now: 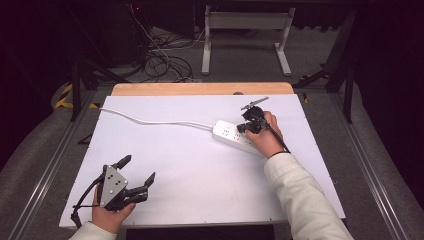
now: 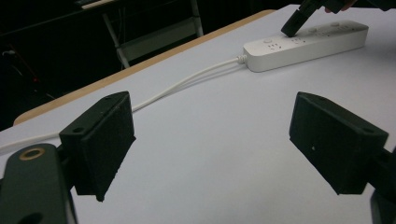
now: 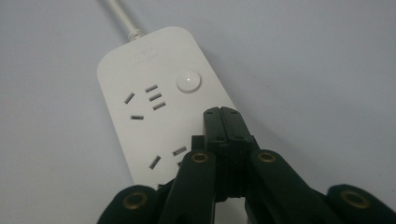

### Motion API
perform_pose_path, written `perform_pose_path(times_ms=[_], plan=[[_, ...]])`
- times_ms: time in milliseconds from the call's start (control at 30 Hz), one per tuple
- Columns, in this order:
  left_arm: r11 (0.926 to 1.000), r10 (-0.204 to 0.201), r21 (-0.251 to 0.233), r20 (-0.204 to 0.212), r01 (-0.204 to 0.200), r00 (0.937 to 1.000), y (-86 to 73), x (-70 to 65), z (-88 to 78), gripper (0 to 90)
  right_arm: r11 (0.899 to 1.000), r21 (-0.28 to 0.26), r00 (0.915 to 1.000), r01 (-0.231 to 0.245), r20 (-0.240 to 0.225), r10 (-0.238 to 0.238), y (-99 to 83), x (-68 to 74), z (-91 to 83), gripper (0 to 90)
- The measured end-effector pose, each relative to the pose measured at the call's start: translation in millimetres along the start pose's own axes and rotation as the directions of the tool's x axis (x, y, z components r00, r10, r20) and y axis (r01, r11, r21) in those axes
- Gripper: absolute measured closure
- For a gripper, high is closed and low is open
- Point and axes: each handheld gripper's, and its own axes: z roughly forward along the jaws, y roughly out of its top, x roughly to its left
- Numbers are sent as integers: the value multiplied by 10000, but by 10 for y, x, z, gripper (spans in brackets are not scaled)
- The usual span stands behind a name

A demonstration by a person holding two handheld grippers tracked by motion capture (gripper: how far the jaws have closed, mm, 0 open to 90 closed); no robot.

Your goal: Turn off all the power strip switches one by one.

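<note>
Strip [image 1: 235, 136] lying toward the far right corner of the worktop [image 1: 190, 170], cord [image 1: 150, 121] trailing off to the far left edge. Right gripper [image 3: 220, 113] with jaws pressed fully together, nothing between, tip poised on the strip just short of the round button [image 3: 188, 81]. Left gripper [image 1: 136, 172] parked near the near left corner, jaws spread wide, holding nothing. Probably pressing the switch next: best kept shut as a single blunt tip, slid forward over the button's centre, pushed straight down. Worth avoiding a slanted push, likely to skid the strip across the smooth top; left free to steady it if needed
</note>
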Motion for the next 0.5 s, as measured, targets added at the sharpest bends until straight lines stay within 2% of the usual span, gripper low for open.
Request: perform_pose_path(times_ms=[33, 133, 167, 233, 500], plan=[[10000, 5, 12, 5, -5, 10000, 0, 1, 1, 148, 9995, -73, 9990, 323, 312, -320, 23, 29, -46, 900], [10000, -20, 25, -6, 20, 10000, -3, 10, 9, 147, 9875, -1423, 9977, 680, 176, -662, 109, 132, -242, 900], [10000, -31, 60, 7, 31, 10000, -3, 13, 12, 147, 9851, -1560, 9974, 726, 124, -715, 144, 158, -285, 900], [10000, -25, 64, 7, 25, 10000, -3, 11, 11, 148, 9846, -1566, 9970, 773, 54, -774, 175, 179, -317, 900], [10000, 15, 27, -3, -15, 10000, -1, 1, 8, 148, 9883, -1468, 9991, 403, -47, -415, 179, 180, -269, 900]])
